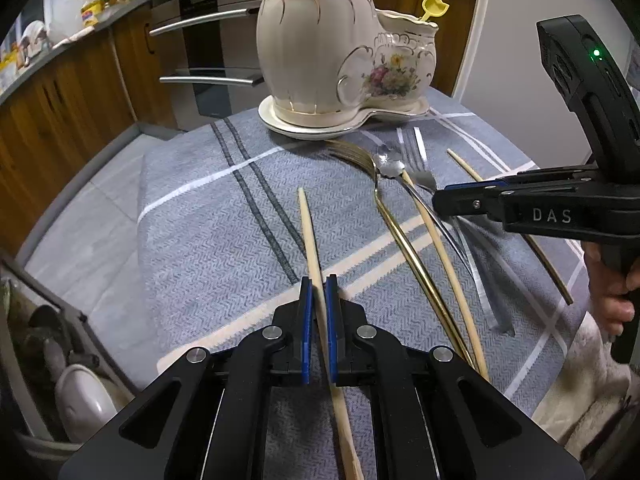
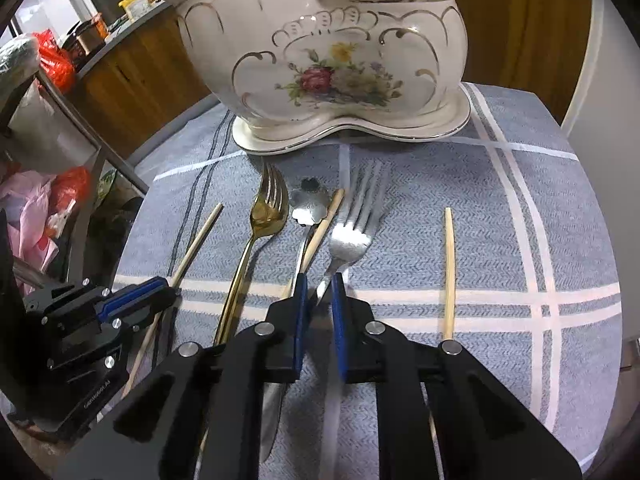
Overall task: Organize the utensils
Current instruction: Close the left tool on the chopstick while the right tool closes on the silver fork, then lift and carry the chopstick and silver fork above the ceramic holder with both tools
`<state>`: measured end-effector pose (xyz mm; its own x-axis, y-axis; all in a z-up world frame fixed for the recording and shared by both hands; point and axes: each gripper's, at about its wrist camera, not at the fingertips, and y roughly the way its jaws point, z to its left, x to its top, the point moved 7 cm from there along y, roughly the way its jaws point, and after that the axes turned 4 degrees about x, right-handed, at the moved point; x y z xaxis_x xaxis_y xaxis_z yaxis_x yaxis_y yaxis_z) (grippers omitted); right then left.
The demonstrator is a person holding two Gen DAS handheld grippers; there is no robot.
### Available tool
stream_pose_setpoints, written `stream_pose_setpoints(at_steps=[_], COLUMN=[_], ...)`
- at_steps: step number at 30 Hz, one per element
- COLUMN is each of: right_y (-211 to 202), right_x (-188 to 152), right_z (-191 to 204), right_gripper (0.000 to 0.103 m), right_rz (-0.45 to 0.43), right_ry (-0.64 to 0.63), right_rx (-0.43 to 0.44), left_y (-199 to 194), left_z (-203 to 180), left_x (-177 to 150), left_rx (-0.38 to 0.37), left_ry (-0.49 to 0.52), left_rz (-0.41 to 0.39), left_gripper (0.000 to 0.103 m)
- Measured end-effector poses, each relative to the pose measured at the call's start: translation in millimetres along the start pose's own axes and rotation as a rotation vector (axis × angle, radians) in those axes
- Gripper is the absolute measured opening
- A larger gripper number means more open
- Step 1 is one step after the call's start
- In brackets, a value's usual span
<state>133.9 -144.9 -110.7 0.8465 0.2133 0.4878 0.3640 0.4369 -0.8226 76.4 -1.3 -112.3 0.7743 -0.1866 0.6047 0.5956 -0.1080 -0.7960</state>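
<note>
Between the left gripper's blue pads sits a pale chopstick; jaws nearly shut, pinching it partway along the shaft, far tip pointing away toward the holder. Whether it's lifted off the cloth yet, can't tell. Right gripper jaws also nearly closed, w/ the silver fork's handle between the pads; contact looks made, so I read it as a grip, though that part is blurry.

Progress, judged from the layout: early. Ceramic holder, cream w/ gold trim and a flower print, stands on its matching saucer at the far side of the worktop. Only a yellow plastic utensil pokes from the smaller compartment, plus a pale stick tip from the taller one. Still lying loose on the cloth: gold fork left of centre, small silver spoon w/ a flower-shaped bowl, a second chopstick lying across the spoon's handle, another chopstick well apart on the right. Most of the sorting is left.

Surface: blue-grey woven cloth w/ white and dark stripes, covering the worktop. Room: kitchen, wood cabinets and an oven w/ bar handles beyond, cluttered counter far left, bags and a rack on the left in the right wrist view. A hand holds the right gripper's grip.
</note>
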Motion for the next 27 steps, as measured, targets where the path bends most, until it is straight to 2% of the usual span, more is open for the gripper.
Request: stream_pose_setpoints(at_steps=[4, 12, 16, 20, 27], right_y=[-3.7, -0.9, 1.4, -6.5, -41.1], right_x=[-1.0, -0.6, -0.8, -3.8, -3.3], right_z=[-7.8, -3.1, -0.8, -8.4, -11.8], right_gripper=[0.006, 0.009, 0.006, 0.005, 0.005], right_rz=[0.030, 0.060, 0.033, 0.001, -0.131], right_ry=[-0.035, -0.122, -0.140, -0.093, -0.095], right_rx=[-0.023, -0.102, -0.111, -0.078, -0.029], left_y=[0.3, 3.3, 4.3, 3.8, -13.7], left_z=[0.9, 0.6, -1.0, 0.4, 12.9], left_x=[-0.2, 3.4, 4.1, 4.0, 13.4], left_rx=[-0.006, -0.005, 0.011, 0.006, 0.000], left_ry=[-0.002, -0.001, 0.018, 0.008, -0.029], left_rz=[-0.002, 0.019, 0.026, 0.019, -0.063], left_gripper=[0.008, 0.008, 0.008, 0.006, 0.006])
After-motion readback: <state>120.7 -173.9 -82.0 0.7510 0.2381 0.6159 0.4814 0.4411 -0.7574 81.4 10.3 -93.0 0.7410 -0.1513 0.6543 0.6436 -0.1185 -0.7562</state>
